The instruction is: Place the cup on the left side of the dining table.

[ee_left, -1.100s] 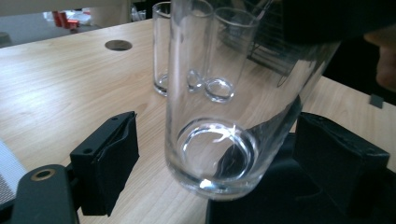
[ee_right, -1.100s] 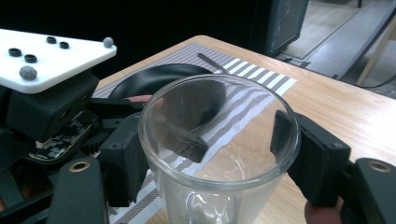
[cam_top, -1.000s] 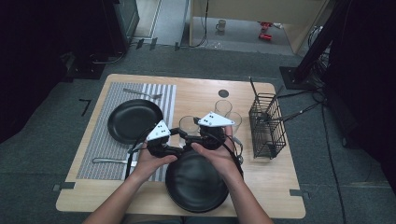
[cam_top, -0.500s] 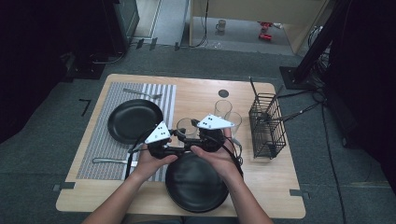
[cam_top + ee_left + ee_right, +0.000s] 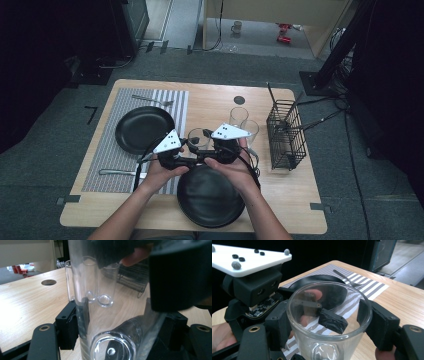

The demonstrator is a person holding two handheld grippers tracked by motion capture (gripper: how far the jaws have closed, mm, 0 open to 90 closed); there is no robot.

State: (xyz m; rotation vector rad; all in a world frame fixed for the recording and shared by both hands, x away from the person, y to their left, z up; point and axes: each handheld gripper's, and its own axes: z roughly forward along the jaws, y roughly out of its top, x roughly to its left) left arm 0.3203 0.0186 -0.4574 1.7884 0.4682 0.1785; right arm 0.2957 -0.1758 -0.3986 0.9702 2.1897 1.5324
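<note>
Glass (image 5: 198,138) held upright between both claws above the middle of the table (image 5: 210,102), just beyond the far rim of the near black plate (image 5: 210,197). Left claw (image 5: 186,161) pressed against the glass wall (image 5: 110,322), jaws on either side of it. Right claw (image 5: 202,150) pinching the same glass (image 5: 329,322) at the rim, one jaw on each side; left claw body with white plate (image 5: 249,260) close behind it in the right gripper view.

Surroundings:
- Two further empty glasses (image 5: 239,116) (image 5: 249,131) upright just beyond and right of the held one, close together; also seen through the held glass in the left gripper view (image 5: 106,282).
- Black wire basket (image 5: 285,132) at the right edge, apart from the glasses.
- Second black plate (image 5: 145,129) on the striped placemat (image 5: 125,105), left of the claws.
- Fork (image 5: 152,100) on the far end of the placemat; another utensil (image 5: 117,173) on its near end.
- Round hole (image 5: 239,100) in the table top beyond the glasses.
</note>
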